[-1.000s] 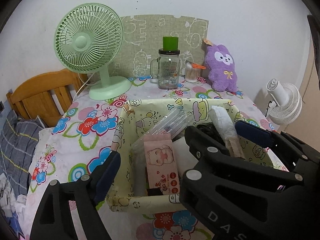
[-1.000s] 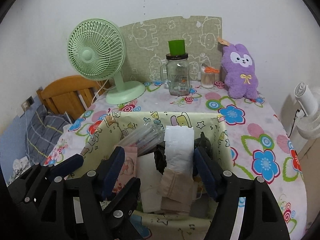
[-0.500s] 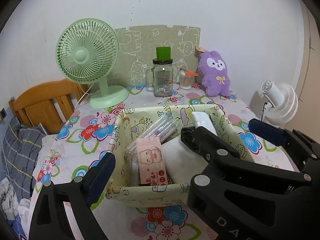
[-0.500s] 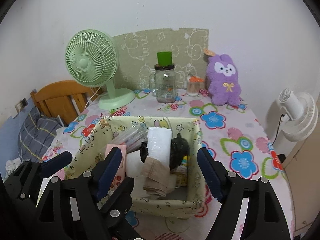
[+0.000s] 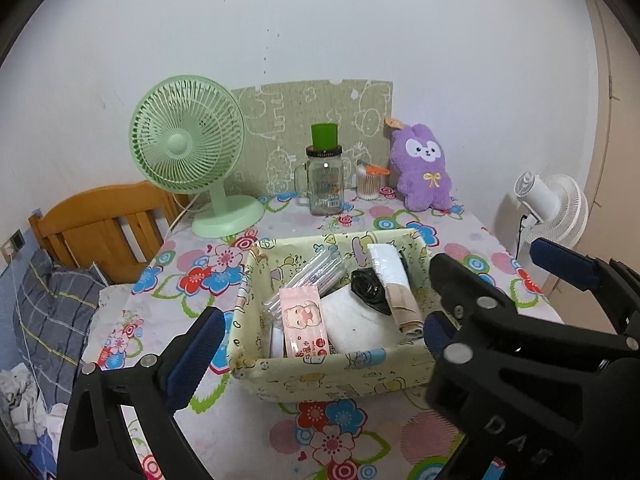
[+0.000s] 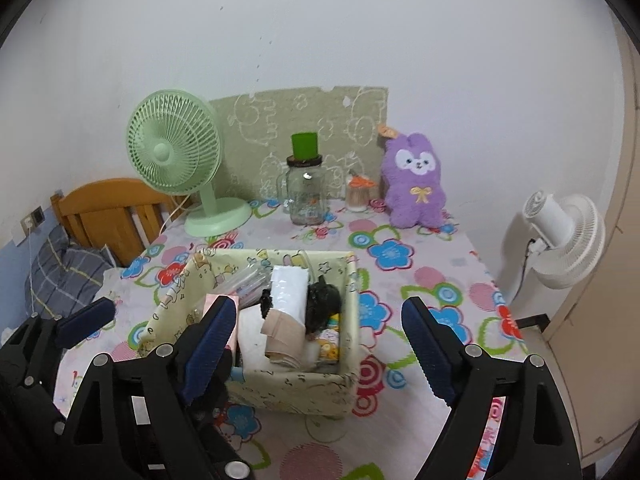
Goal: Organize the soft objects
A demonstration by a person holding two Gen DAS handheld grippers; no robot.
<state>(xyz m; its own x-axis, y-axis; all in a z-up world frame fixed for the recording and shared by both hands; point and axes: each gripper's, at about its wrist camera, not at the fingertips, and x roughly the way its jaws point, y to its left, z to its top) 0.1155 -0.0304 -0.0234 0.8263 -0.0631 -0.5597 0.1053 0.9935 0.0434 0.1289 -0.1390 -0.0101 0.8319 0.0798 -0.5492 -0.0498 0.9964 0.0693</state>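
Observation:
A yellow cartoon-print fabric basket [image 5: 320, 376] [image 6: 296, 392] sits on the flowered table. It holds a pink tissue pack [image 5: 304, 326], a white pack [image 6: 289, 290], a beige folded cloth [image 6: 282, 338], a black bundle [image 6: 322, 308] and clear tubes [image 5: 312, 280]. A purple plush bunny [image 5: 424, 168] [image 6: 414, 182] stands at the back right. My left gripper [image 5: 316, 344] is open and empty, in front of the basket. My right gripper [image 6: 316, 348] is open and empty, held above the basket's near side.
A green desk fan [image 5: 188, 148], a glass jar with a green cup on top [image 5: 325, 184] and a cotton swab jar [image 5: 368, 184] stand at the back. A white fan [image 6: 564, 232] is off the table's right edge. A wooden chair [image 5: 100, 224] is at the left.
Both grippers have pulled back and up from the basket, which now looks smaller and farther. Both stay open and empty. The basket's contents have not moved.

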